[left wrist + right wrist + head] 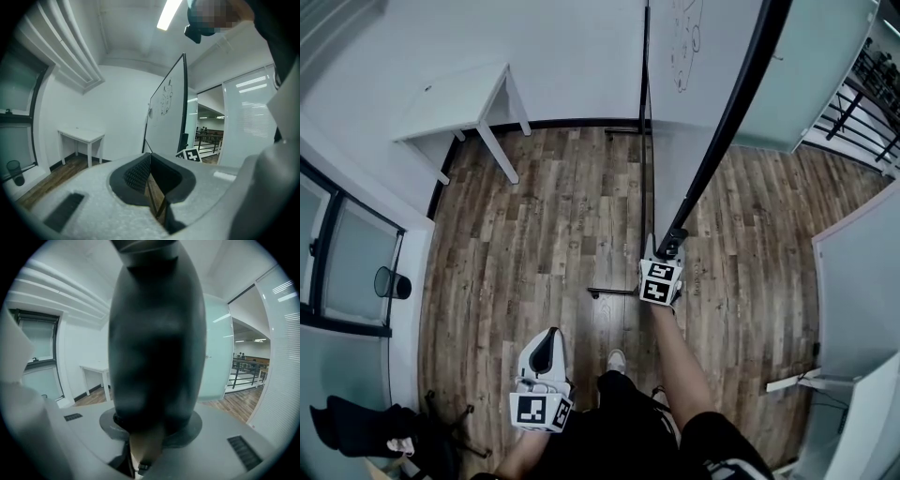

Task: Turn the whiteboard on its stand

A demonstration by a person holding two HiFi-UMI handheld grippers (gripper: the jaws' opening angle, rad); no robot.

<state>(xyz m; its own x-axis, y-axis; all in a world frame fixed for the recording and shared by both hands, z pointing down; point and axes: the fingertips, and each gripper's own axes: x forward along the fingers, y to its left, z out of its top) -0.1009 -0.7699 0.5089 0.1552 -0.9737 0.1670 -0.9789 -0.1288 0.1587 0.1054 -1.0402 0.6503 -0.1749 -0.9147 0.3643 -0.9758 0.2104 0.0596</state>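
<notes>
The whiteboard [686, 42] stands on its stand, seen edge-on from above in the head view, and its black frame [733, 127] runs diagonally down to my right gripper [668, 247]. That gripper is shut on the frame's edge. In the right gripper view the dark frame [157, 333] fills the space between the jaws of the right gripper [154, 430]. My left gripper [546, 343] hangs lower left, away from the board, with its pads together and nothing held. In the left gripper view the whiteboard [166, 115] stands ahead, beyond the left gripper [150, 161].
A white table [459, 98] stands against the far wall on the left. A black bin [392, 283] sits by the window. The stand's foot [614, 292] lies on the wood floor near my shoe [617, 360]. A railing [862, 103] and glass partitions are to the right.
</notes>
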